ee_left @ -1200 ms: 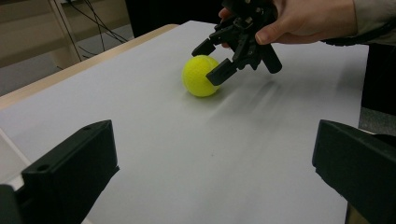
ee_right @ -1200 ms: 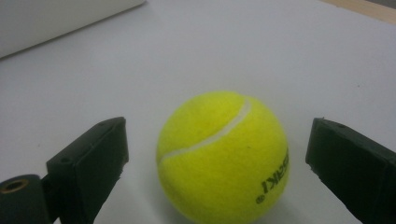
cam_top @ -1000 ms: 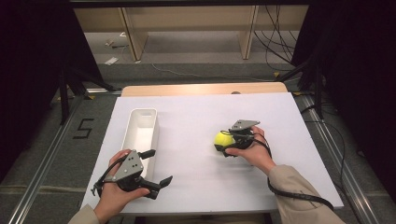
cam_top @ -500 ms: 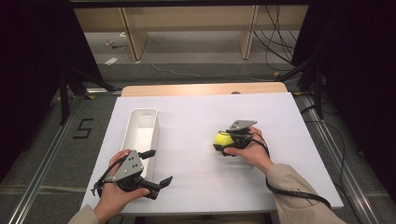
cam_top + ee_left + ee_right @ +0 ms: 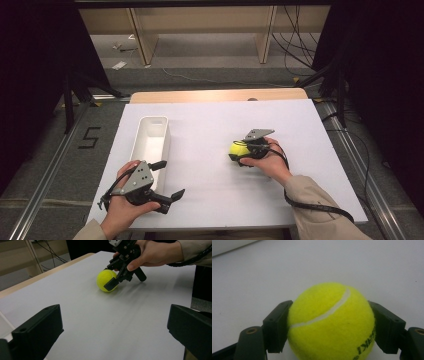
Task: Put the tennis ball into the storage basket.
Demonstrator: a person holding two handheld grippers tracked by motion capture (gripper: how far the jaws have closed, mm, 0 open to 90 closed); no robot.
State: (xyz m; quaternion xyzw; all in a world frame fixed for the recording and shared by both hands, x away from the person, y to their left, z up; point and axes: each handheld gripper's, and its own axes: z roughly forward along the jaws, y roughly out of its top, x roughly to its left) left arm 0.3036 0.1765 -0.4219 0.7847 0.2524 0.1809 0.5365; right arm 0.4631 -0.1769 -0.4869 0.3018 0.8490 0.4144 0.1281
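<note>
Grasp step: right gripper jaws have just closed and now clamp the ball, resting on the table right of centre. Left gripper idle, jaws apart. Next, I'd guess: lift clear, carry to bin.

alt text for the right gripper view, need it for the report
A yellow tennis ball sits clamped between the right gripper's two black jaws, which press on its left and right sides. A white seam curves across the ball, with dark lettering at its lower right. Behind it lies the plain white table.
</note>
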